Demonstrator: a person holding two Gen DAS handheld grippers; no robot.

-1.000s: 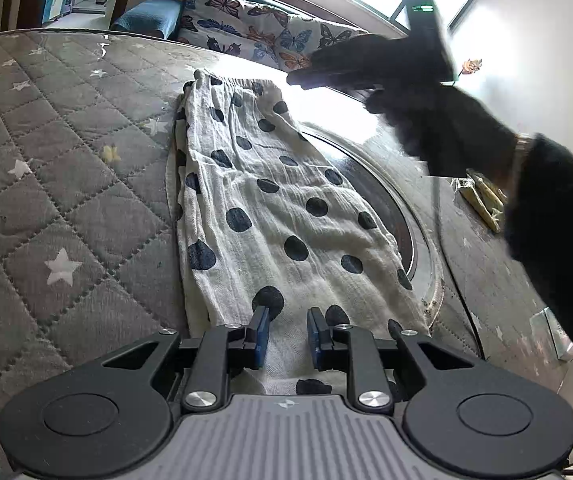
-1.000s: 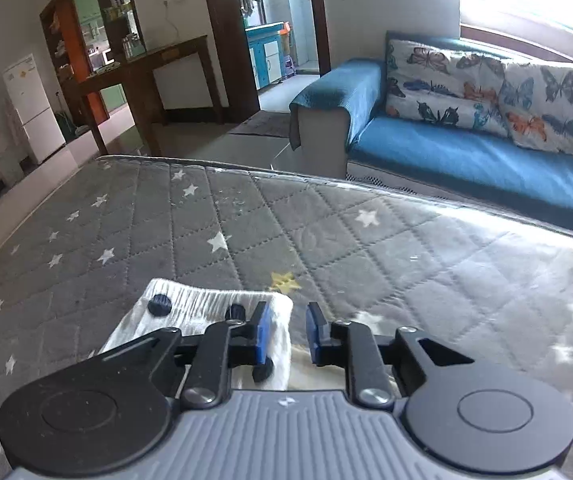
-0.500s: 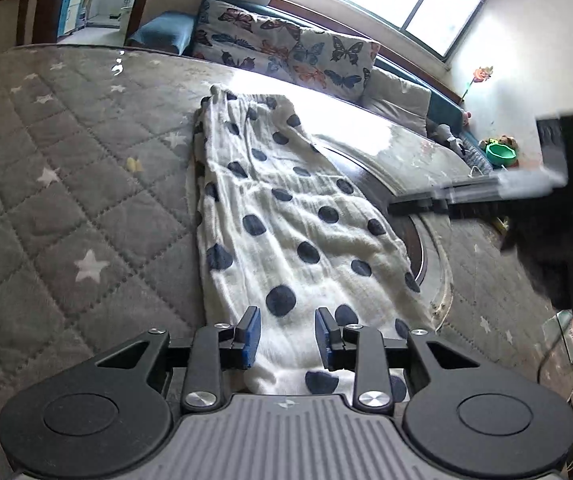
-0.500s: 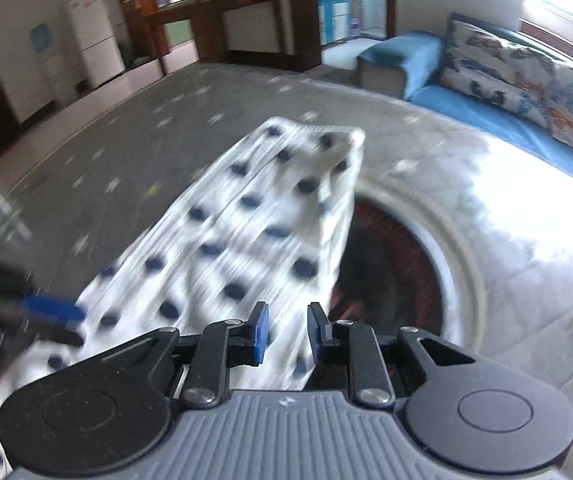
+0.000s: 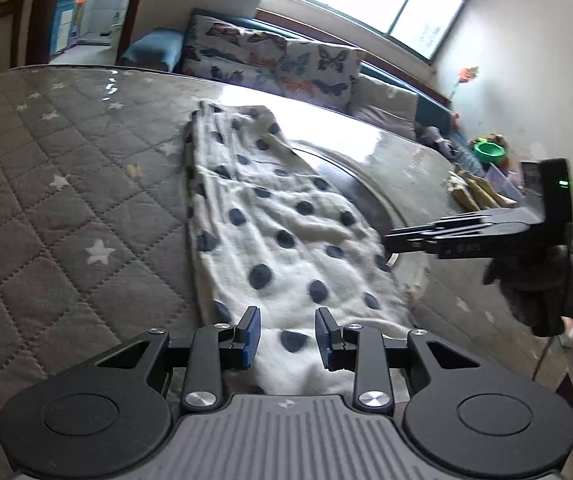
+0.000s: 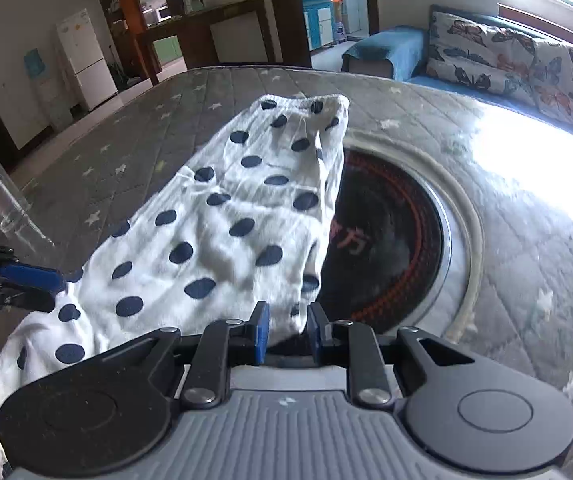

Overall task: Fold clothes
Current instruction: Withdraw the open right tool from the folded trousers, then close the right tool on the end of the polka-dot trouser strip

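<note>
**Both fingers close in on the near hem**

Quilted star-print table (image 5: 66,208) carries the dotted garment (image 5: 278,232), stretched away ahead of my left fingers (image 5: 287,338), which gape over its near edge, gripping nothing. My right fingers (image 6: 288,332), a second ago at the far end, now straddle its side edge, unclenched.

Reddish Chinese character 方 on the black round cooktop (image 6: 390,232), a second character beside it illegible

You've got a white garment (image 5: 282,240) w/ navy polka dots on a grey quilted cover (image 5: 66,216) w/ white stars. Blue pads (image 6: 263,332) on black grippers. Sofa (image 6: 402,50) blue; cushions (image 6: 482,56) w/ butterfly print.
</note>
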